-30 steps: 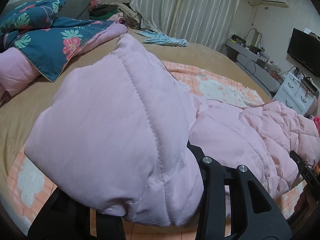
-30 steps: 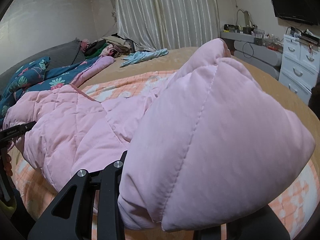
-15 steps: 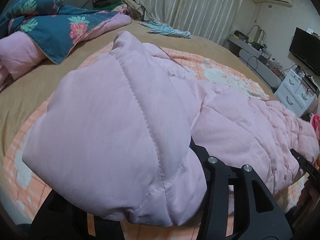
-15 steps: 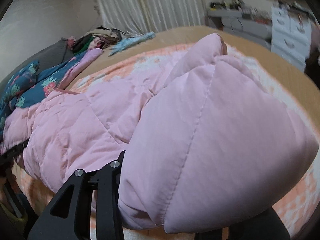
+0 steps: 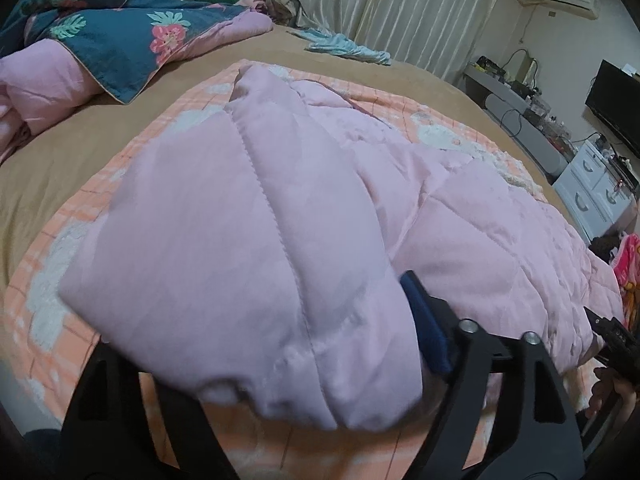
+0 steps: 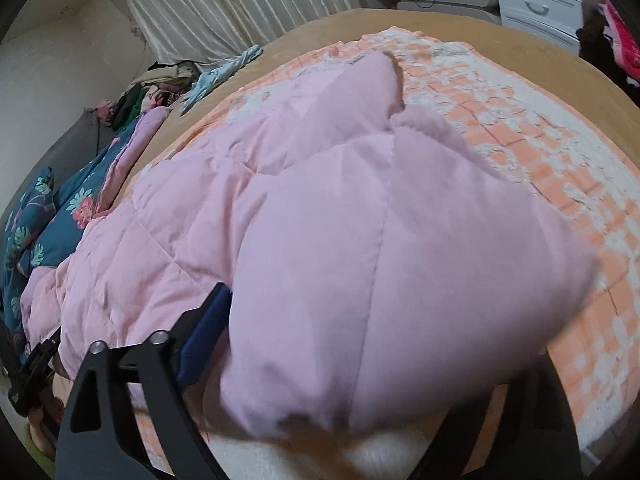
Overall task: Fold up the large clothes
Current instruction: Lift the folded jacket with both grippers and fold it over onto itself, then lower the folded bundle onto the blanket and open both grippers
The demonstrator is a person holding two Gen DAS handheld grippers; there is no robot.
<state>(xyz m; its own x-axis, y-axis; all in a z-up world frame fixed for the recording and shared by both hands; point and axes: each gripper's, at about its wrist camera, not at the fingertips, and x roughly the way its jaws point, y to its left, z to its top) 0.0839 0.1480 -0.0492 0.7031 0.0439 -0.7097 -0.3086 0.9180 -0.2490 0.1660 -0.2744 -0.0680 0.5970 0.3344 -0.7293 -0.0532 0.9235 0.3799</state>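
Note:
A large pink quilted coat [image 5: 460, 208] lies spread across the bed; it also shows in the right wrist view [image 6: 168, 240]. My left gripper [image 5: 280, 360] is shut on one padded pink corner of the coat [image 5: 248, 240], which drapes over the jaws and hides the fingertips. My right gripper [image 6: 360, 360] is shut on the other padded corner [image 6: 400, 248], also hiding its fingertips. A blue finger pad [image 5: 424, 320] shows beside the fabric, and another one in the right view [image 6: 204, 332]. Both corners are held low over the bed.
An orange and white checked blanket [image 5: 52, 312] covers the tan bed [image 5: 60, 152] under the coat. A blue floral duvet [image 5: 120, 32] lies at the head. A light blue garment [image 5: 348, 46] lies far back. White drawers [image 5: 592, 188] and a TV [image 5: 616, 100] stand at right.
Both grippers have tilted down and forward over the bed with the coat corners still held. The room's far walls have slid up out of view, and more of the checked blanket shows.

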